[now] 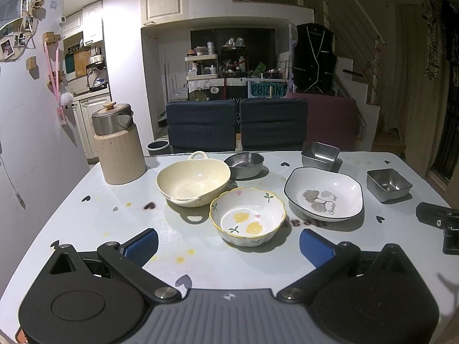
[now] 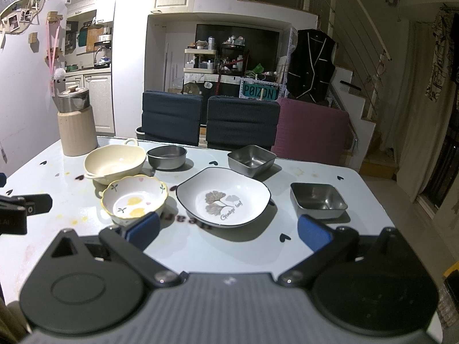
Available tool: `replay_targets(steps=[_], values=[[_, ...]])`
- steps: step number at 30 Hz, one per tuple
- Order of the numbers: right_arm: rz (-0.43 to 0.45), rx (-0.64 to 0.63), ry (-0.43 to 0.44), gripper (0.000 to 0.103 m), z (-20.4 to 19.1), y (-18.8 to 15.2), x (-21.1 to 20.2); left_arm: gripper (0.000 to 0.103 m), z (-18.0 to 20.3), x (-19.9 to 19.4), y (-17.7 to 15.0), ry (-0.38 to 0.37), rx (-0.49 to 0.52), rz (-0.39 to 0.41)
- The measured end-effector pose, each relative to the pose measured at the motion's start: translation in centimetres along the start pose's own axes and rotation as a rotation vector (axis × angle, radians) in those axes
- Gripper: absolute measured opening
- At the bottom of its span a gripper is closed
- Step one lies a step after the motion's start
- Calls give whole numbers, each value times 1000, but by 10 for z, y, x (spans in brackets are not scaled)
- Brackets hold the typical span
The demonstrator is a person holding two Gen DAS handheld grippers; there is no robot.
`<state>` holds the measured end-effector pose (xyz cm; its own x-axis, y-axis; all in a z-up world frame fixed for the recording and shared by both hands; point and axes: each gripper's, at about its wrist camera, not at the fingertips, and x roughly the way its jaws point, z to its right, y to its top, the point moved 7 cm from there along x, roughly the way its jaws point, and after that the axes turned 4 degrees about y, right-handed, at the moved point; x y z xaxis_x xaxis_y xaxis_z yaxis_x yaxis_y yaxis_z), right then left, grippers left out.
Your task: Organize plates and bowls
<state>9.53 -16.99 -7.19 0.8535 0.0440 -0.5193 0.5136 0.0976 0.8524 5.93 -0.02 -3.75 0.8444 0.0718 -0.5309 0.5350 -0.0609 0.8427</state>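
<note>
Both grippers hang low over the near edge of the table (image 1: 223, 263), and nothing has been picked up. The left gripper (image 1: 228, 243) has its blue pads spread wide with only tabletop between them, and the lemon-print bowl (image 1: 247, 219) sits just ahead of that gap. The right gripper (image 2: 228, 231) is just as wide open and just as empty, facing the ginkgo-leaf plate (image 2: 223, 196).

Everything is laid out loose. The cream two-handled bowl (image 1: 193, 181) stands behind the lemon bowl, the two rims close together, whether touching I can't tell. The round steel bowl (image 1: 244, 164) is tucked just behind the cream one. One square steel dish (image 2: 251, 159) sits behind the plate, the other square steel dish (image 2: 318, 199) off to the plate's right, apart from it. A ribbed beige canister with a steel lid (image 1: 120, 145) stands at the far left corner, out of the way.

So by my reckoning this is the very start: no stacks yet, every dish on its own. The likely opener is the lemon bowl for the left side. That calls for easing forward and down, one pad inside the scalloped rim and one outside, then closing firmly, since glazed ceramic may slip. The right could take a square dish by its wall and nest it in its twin.
</note>
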Motion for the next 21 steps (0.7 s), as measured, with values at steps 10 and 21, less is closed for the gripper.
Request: replay_targets(steps=[10,21], values=[[0,24,-12,103,2,-2,0,103,23,4,2,-20,1,8],[41,102,-31,103,19,5,2,103,35,11,31,-55,29,69]])
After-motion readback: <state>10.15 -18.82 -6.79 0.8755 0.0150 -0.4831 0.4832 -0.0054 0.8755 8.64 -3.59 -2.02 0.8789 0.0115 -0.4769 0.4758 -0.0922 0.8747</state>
